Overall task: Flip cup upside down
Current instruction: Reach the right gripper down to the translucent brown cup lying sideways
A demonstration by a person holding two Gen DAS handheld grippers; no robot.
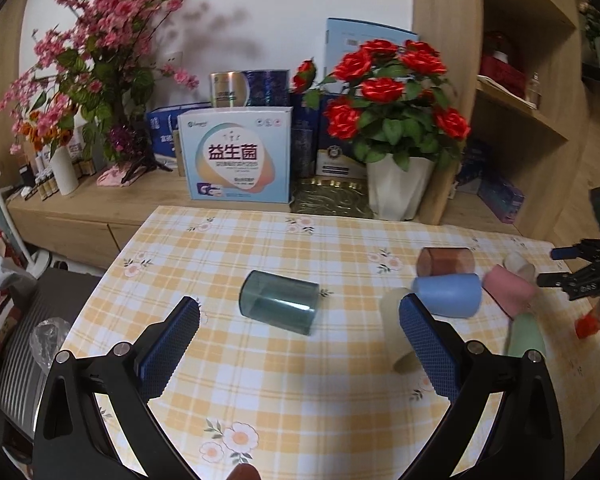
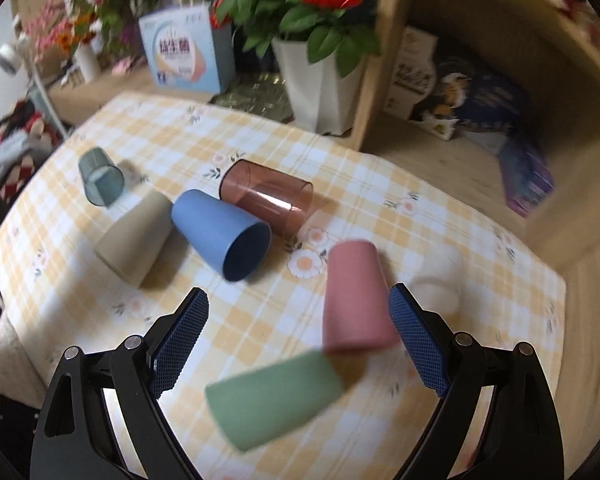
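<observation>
Several cups lie on their sides on the checked tablecloth. A clear teal cup lies ahead of my open, empty left gripper. To its right lie a beige cup, a blue cup, a clear brown cup, a pink cup, a white cup and a green cup. In the right wrist view my open, empty right gripper hovers over the pink cup and green cup; the blue cup, brown cup, beige cup, teal cup and white cup lie beyond.
A sideboard behind the table holds a white pot of red roses, a probiotics box, a gold tray and pink blossoms. Wooden shelves stand at the right. My right gripper shows at the edge of the left wrist view.
</observation>
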